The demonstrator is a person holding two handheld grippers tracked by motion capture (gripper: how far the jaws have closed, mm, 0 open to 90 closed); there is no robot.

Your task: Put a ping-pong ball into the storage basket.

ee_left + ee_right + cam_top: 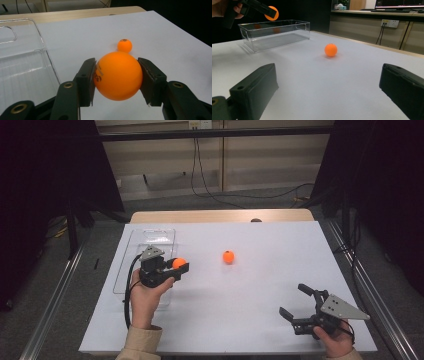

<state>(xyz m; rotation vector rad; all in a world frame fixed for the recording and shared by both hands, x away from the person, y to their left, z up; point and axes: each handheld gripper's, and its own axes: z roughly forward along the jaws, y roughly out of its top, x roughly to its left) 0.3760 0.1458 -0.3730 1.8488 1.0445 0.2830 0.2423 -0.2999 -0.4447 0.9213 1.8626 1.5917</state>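
Left gripper [176, 266], left of centre in the high view, with its jaws clamped on an orange ball [179, 263]; the left gripper view shows both pads pressed against the ball's [117, 75] widest part — a grip across the middle, which keeps a smooth sphere from squirting out. The ball is carried in the air beside the right wall of the clear plastic bin [131, 251], near the bin's lower end, and in the right gripper view it [272, 13] hangs above the bin's [274, 33] rim at the upper left of the frame; the height is presumably kept so the ball can clear the wall before release. The bin itself appears to hold nothing yet.

A second orange ball [228, 256] rests on the white sheet [280, 245] at the centre of the high view, well apart from both grippers. Right gripper [296, 301], lower right of the high view, jaws spread wide and holding nothing — likely parked low at the table's near edge, clear of the left hand's path.
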